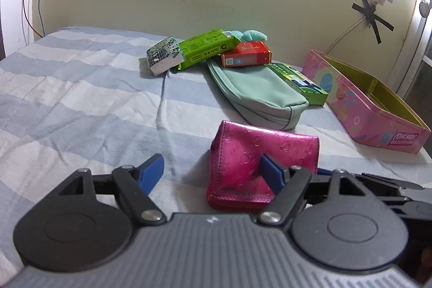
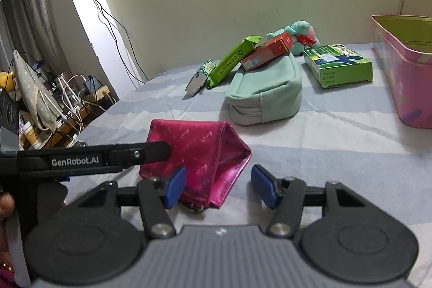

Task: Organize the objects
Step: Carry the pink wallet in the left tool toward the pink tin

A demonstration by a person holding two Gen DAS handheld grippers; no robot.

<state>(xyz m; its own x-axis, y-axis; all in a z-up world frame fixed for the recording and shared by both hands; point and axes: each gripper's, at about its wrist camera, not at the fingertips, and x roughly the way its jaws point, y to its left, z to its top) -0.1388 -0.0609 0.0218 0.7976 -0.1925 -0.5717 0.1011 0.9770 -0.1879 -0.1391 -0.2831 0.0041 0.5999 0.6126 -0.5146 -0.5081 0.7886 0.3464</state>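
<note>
A shiny pink wallet (image 1: 251, 153) (image 2: 199, 147) stands half open like a tent on the striped bedsheet (image 1: 81, 99). My left gripper (image 1: 212, 174) is open; its right pad lies against the wallet's near face and its left pad hangs over bare sheet. In the right wrist view, one left gripper finger (image 2: 151, 153) reaches in from the left and touches the wallet's side. My right gripper (image 2: 219, 186) is open around the wallet's near corner, with the left pad at the wallet's edge and the right pad apart from it.
Behind the wallet lie a teal pouch (image 1: 256, 91) (image 2: 267, 88), a red box (image 1: 245, 54), a green pack (image 1: 208, 47), a green box (image 2: 337, 65), a patterned box (image 1: 163, 56) and a plush toy (image 2: 302, 31). An open pink tin (image 1: 378, 120) (image 2: 405, 77) stands right. Cables and clutter (image 2: 67, 99) crowd the bed's left.
</note>
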